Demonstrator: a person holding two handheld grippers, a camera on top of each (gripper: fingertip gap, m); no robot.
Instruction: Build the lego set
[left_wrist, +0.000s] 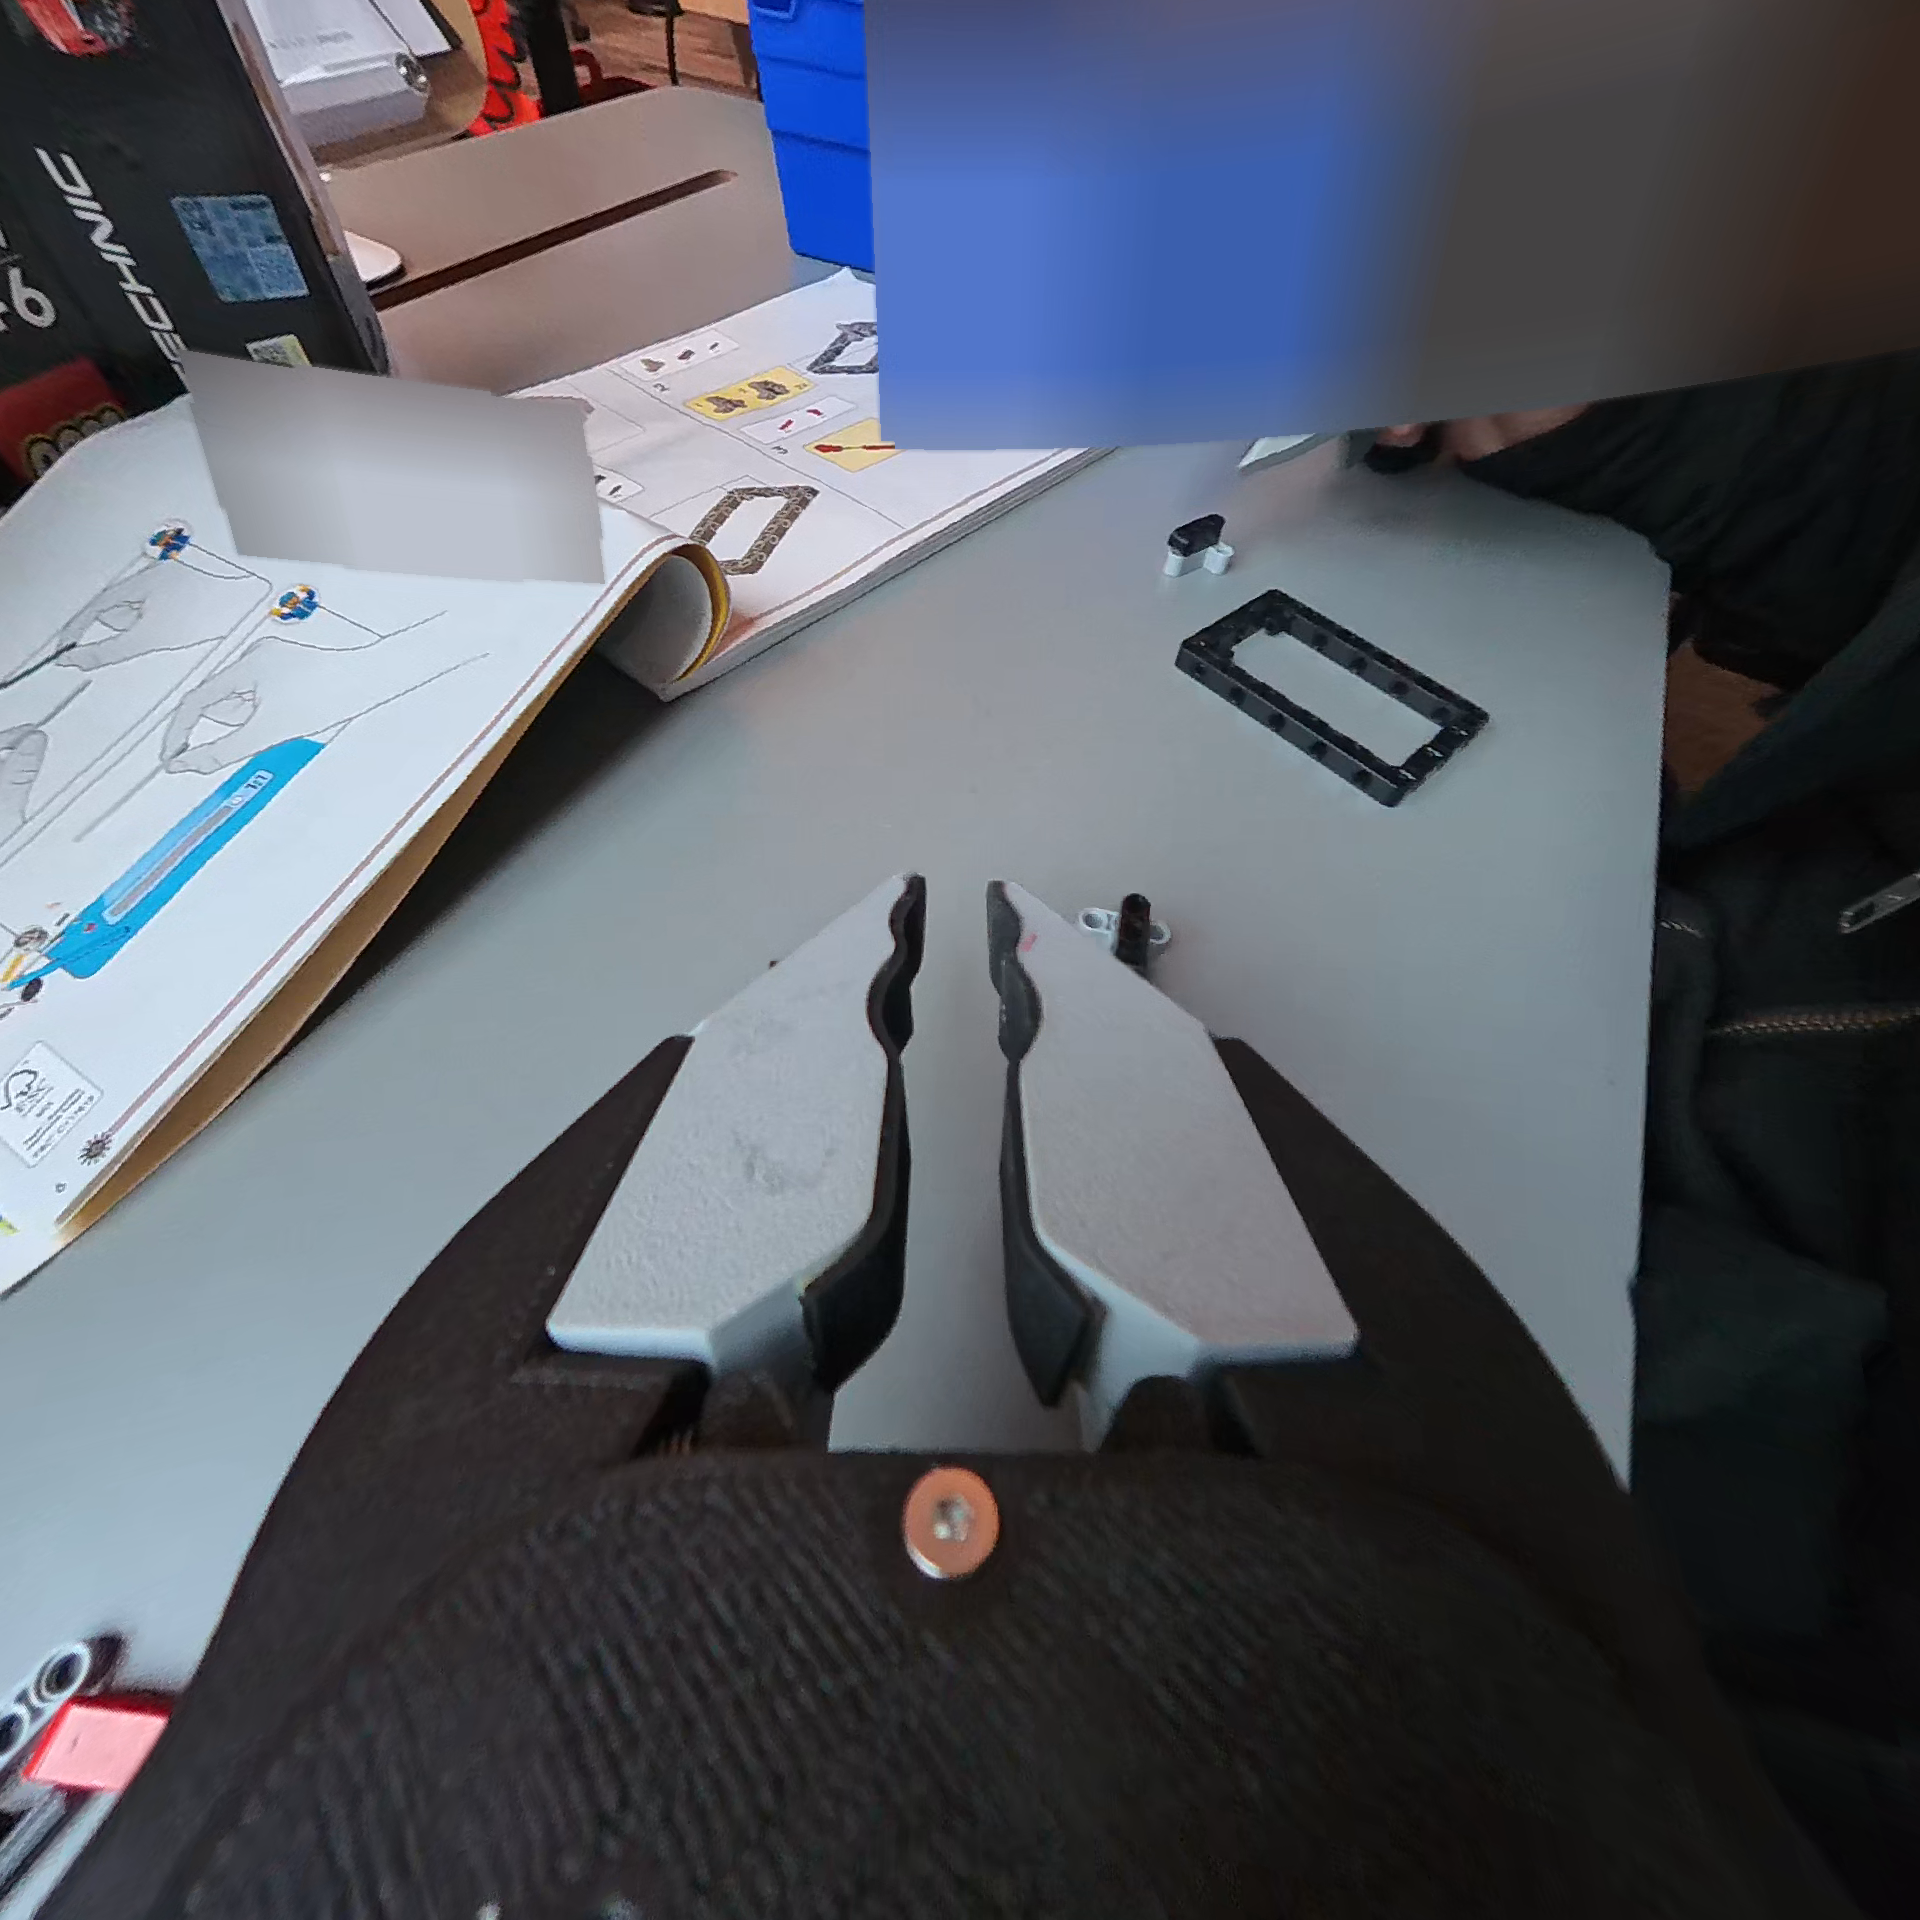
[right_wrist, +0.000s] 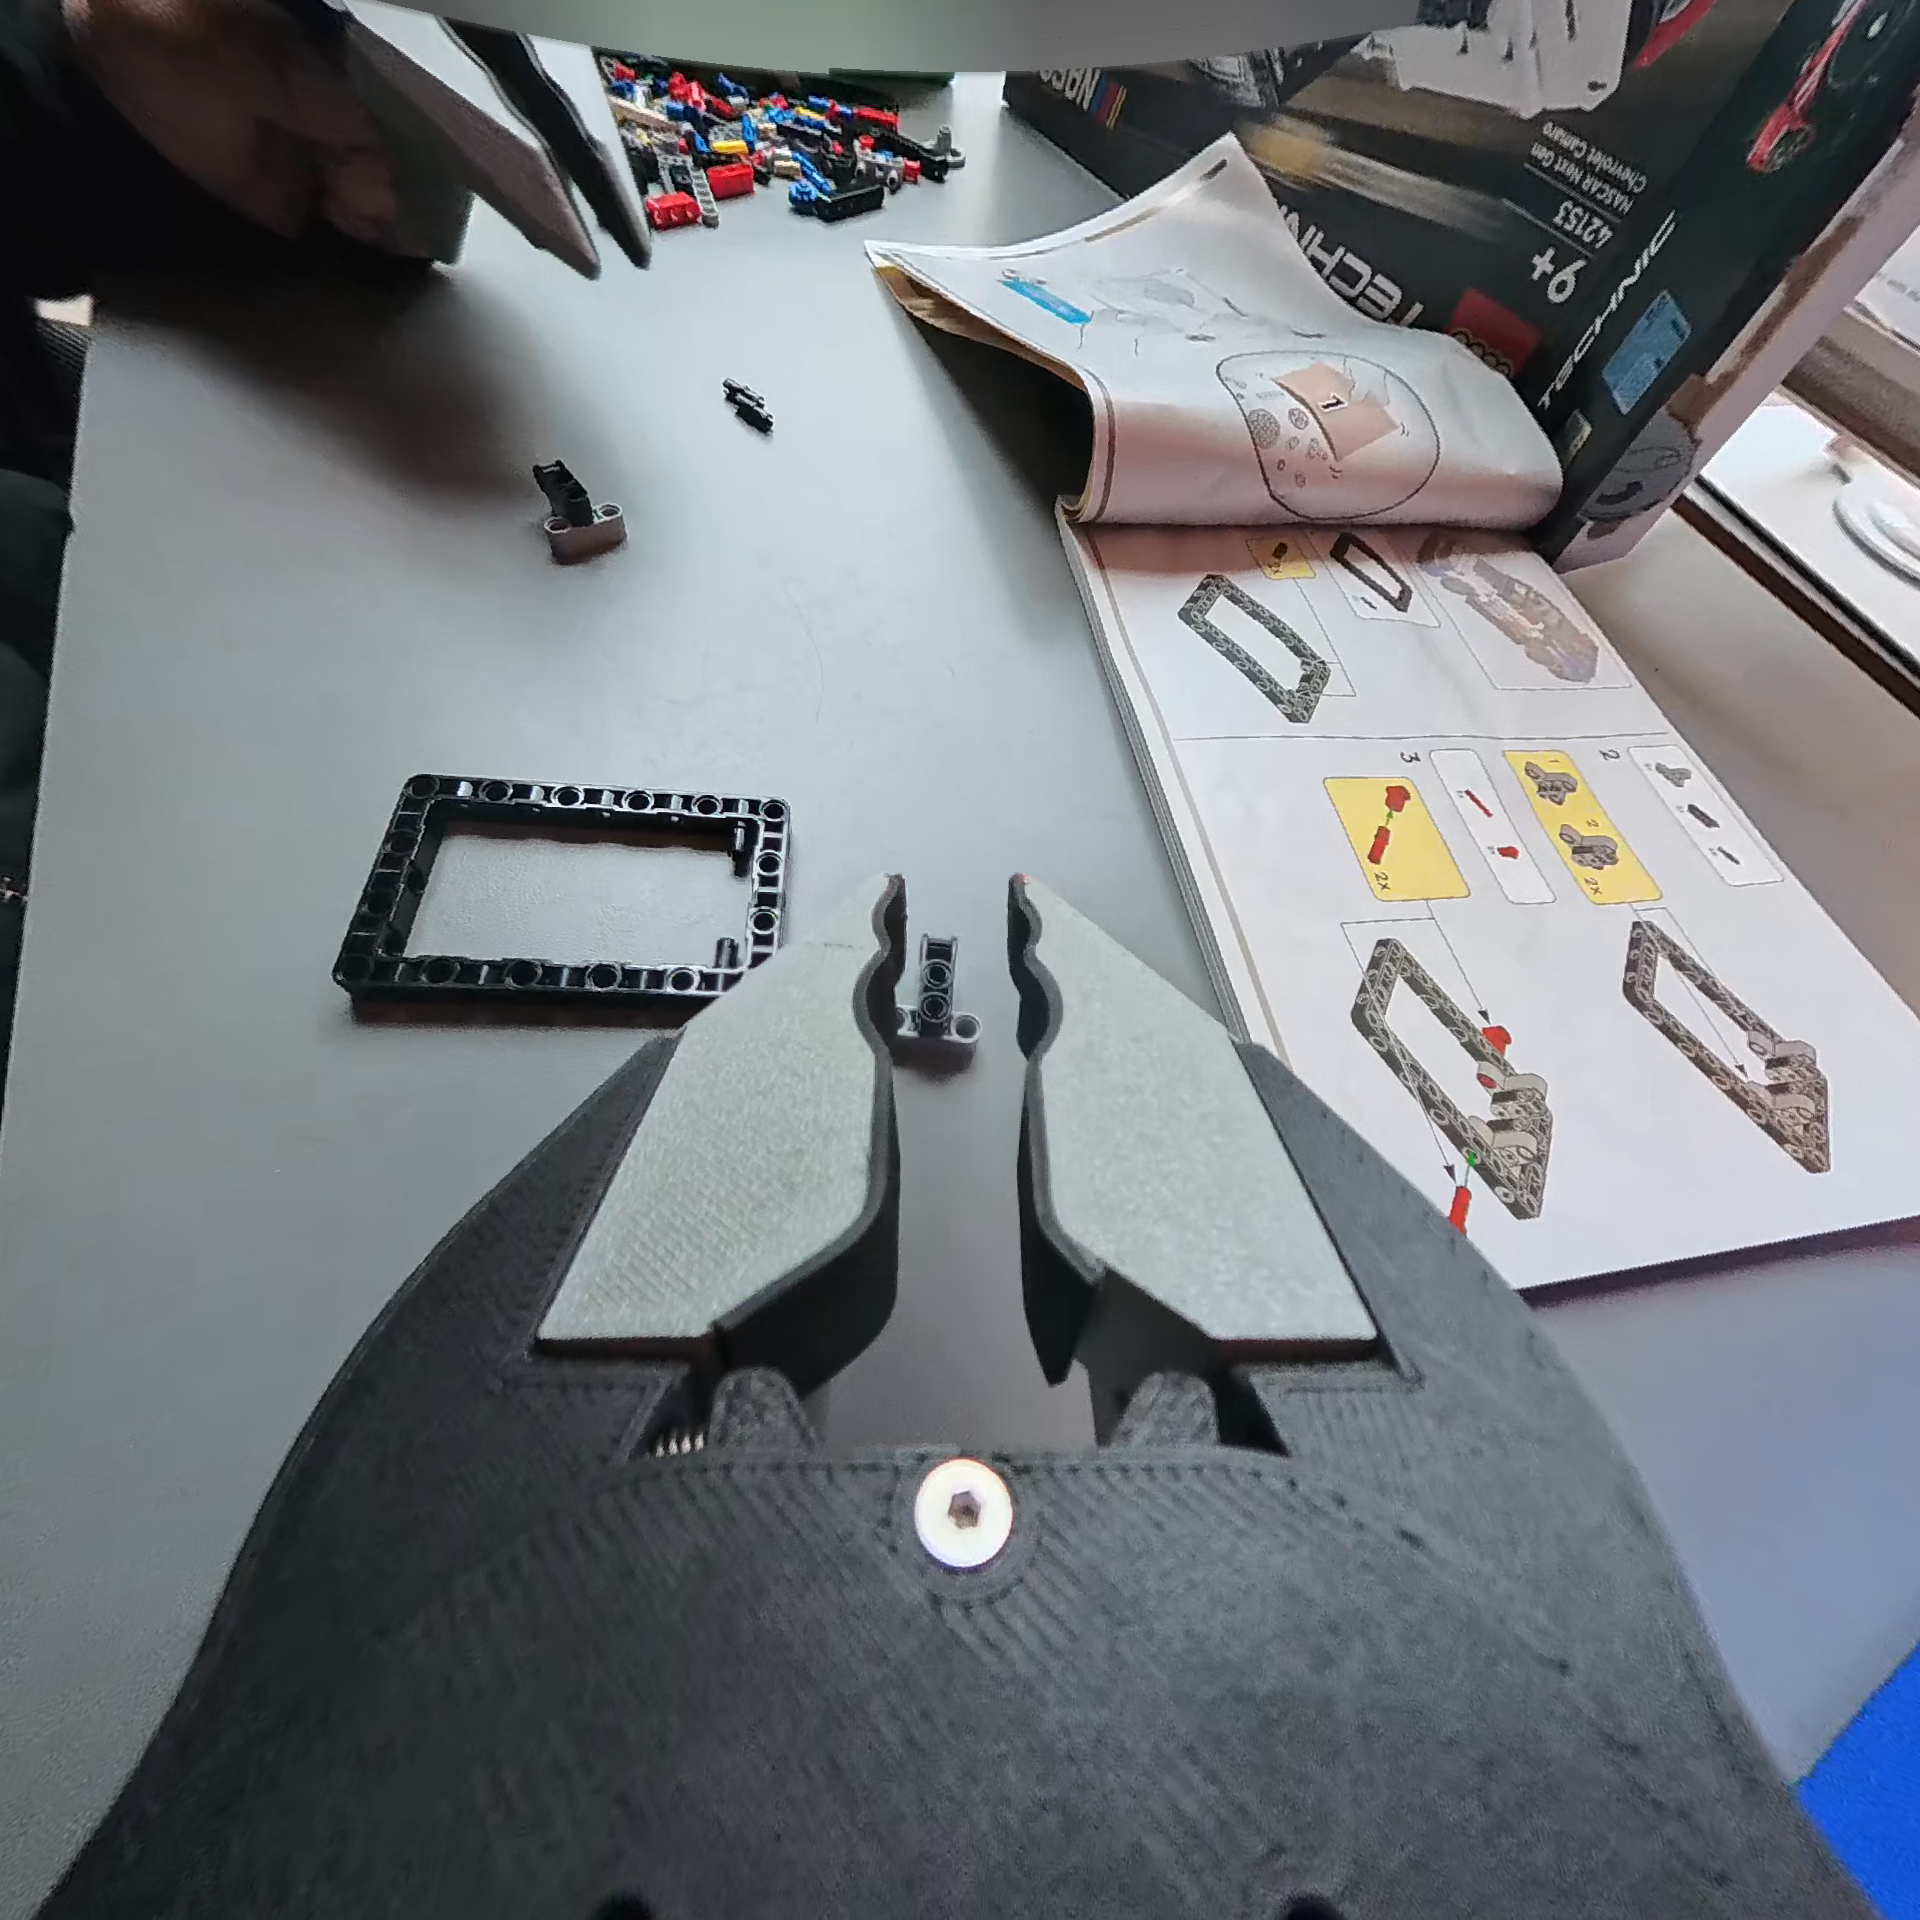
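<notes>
Grey tabletop (right_wrist: 831, 644) under both my grippers, open instruction booklet (right_wrist: 1455, 831) spread off to the right of my right gripper, set box (right_wrist: 1558, 208) standing behind it. Loose pile of coloured bricks (right_wrist: 769, 145) at the far end of the table.

Right gripper (right_wrist: 954, 883): jaws parted a moderate gap, nothing held. Small grey-and-black connector piece (right_wrist: 935, 1003) sits on the table between the fingers, near the tips, touching neither as far as I can tell. Black rectangular frame (right_wrist: 566, 894) lies flat just left of the left finger. Second grey-and-black connector (right_wrist: 577, 509) farther ahead and left; small black pin (right_wrist: 748, 403) beyond it. My other gripper shows at the top left of this view, tips above the table.

Left gripper (left_wrist: 954, 883): jaws narrowly apart, empty. One connector with a black pin (left_wrist: 1127, 925) lies just right of the right fingertip, not touching. Frame (left_wrist: 1335, 691) ahead and to the right, well clear of the tips; another connector (left_wrist: 1197, 545) beyond it. Booklet (left_wrist: 312, 779) to the left, box (left_wrist: 135, 208) far left behind it. Blue bin (left_wrist: 810, 135) in the background.
</notes>
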